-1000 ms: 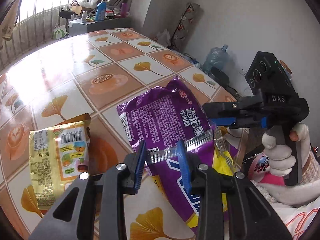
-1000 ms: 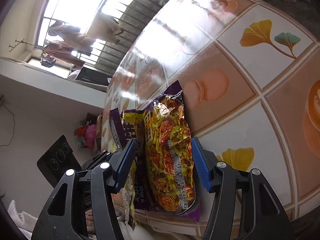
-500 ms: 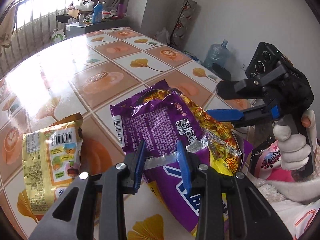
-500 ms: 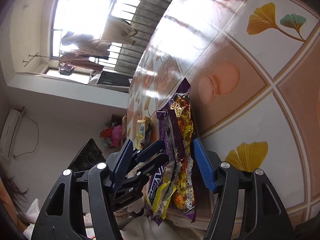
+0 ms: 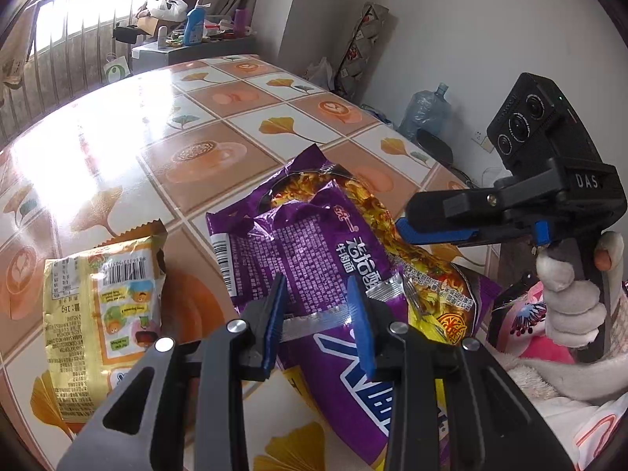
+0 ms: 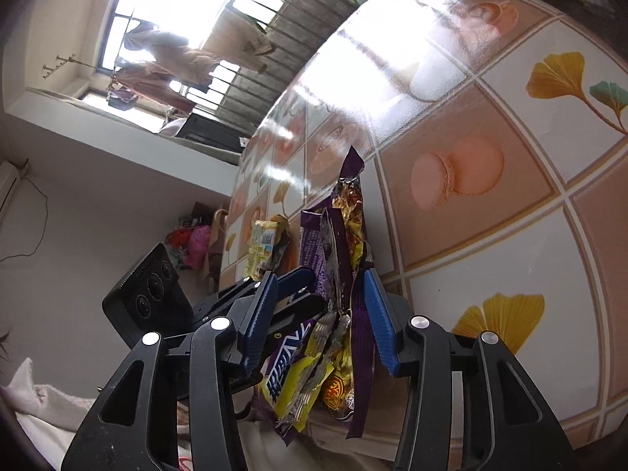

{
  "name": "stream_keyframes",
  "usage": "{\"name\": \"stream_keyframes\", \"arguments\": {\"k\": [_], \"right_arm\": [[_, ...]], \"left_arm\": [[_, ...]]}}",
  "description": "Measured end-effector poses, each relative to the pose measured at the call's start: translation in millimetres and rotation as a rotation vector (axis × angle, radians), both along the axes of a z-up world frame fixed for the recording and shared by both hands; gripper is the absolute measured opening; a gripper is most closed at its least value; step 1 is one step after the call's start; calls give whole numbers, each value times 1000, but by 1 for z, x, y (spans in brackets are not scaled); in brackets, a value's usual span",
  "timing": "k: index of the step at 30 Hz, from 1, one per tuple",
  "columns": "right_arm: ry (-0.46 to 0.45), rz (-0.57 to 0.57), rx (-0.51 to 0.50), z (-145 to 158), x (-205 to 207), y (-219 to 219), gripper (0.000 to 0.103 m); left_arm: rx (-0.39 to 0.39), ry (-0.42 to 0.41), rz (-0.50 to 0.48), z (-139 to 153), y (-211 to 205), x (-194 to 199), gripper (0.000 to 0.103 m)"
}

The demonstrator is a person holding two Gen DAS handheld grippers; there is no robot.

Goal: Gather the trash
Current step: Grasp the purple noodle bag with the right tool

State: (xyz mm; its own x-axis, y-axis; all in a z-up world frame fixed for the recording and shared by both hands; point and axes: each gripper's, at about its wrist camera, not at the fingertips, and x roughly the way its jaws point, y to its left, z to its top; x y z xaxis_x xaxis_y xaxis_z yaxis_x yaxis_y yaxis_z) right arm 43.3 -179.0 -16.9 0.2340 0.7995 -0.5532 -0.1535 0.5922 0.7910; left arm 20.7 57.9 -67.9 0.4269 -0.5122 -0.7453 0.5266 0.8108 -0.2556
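Two purple noodle wrappers lie stacked at the table's near edge: a plain purple one (image 5: 314,251) on top of one with a yellow noodle picture (image 5: 424,274). A yellow snack packet (image 5: 98,306) lies to their left. My left gripper (image 5: 318,310) is open, its jaws astride the top wrapper's silver seam. My right gripper (image 6: 320,314) is open and turned on its side, its jaws on either side of the wrappers (image 6: 337,259), which stand edge-on between them. The right gripper also shows in the left wrist view (image 5: 439,231), above the wrappers' right side.
The table (image 5: 219,125) has a tiled cloth with ginkgo leaves and coffee cups. A low cabinet with bottles (image 5: 192,39) stands beyond its far end. A water jug (image 5: 428,110) sits on the floor by the wall. My gloved hand (image 5: 573,290) holds the right gripper.
My right gripper has come down and in over the wrappers' right edge. The wrappers have lifted and now stand edge-on between its jaws. My left gripper has held its place.
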Motion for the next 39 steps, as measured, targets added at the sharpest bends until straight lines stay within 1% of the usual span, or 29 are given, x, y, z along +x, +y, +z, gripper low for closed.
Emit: {"name": "stream_keyframes", "arguments": {"k": [2,4,5,6,7,8,11,13,14,16,17,18,19,22,23,24,25,27,29,32,35,37,39], "right_arm": [[-13,8,-58,0,0,4,41],[-31,31,-114,1,-1,10,41],[-37,49,-95,2,-2,9,40],[-37,77,-27,4,-4,8,33],[-26,105,47,5,-4,10,33],[-27,114,69,8,-4,12,33],[-47,112,-49,6,-2,23,33],[-32,106,-48,3,0,21,33],[-40,97,-51,5,0,16,33],[-72,62,-80,13,1,8,35],[-83,42,-93,16,3,2,41],[-90,14,-105,17,5,-3,50],[-91,-10,-111,17,9,-8,53],[-58,-36,-134,11,26,-13,59],[-35,-26,-146,6,32,-11,63],[-2,-5,-165,-1,36,-7,63],[7,15,-165,-4,38,-4,63],[30,81,-145,-5,36,7,64],[56,122,-133,-6,31,12,64],[87,150,-122,-6,22,10,64],[142,159,-56,-11,22,4,64],[172,159,-1,-14,23,4,62],[180,156,8,-18,25,5,49]], "left_arm": [[-6,3,-3,0,1,0,31],[-10,6,-9,0,0,1,31],[-11,7,-11,0,-1,1,31],[-12,8,-15,0,-1,1,31],[-12,8,-17,0,-2,1,31],[-12,8,-18,0,-2,1,31],[-16,10,-19,0,-3,2,31],[-18,12,-18,0,-2,2,31],[-16,10,-19,0,-3,2,31],[-11,7,-19,0,-3,1,31],[-11,7,-19,0,-3,1,31],[-13,8,-19,0,-3,1,31],[-15,9,-19,0,-3,1,31],[-16,10,-19,0,-3,1,31],[-14,9,-19,0,-3,1,31],[-11,7,-19,0,-3,1,31],[-6,4,-19,-1,-3,0,31],[0,1,-18,0,-4,0,31],[-6,4,-14,0,-4,0,31],[-21,11,-6,-1,-3,1,31],[-23,12,-5,-1,-2,2,31],[-22,12,-6,-1,-3,2,31],[-22,12,-7,-1,-3,2,31]]}}
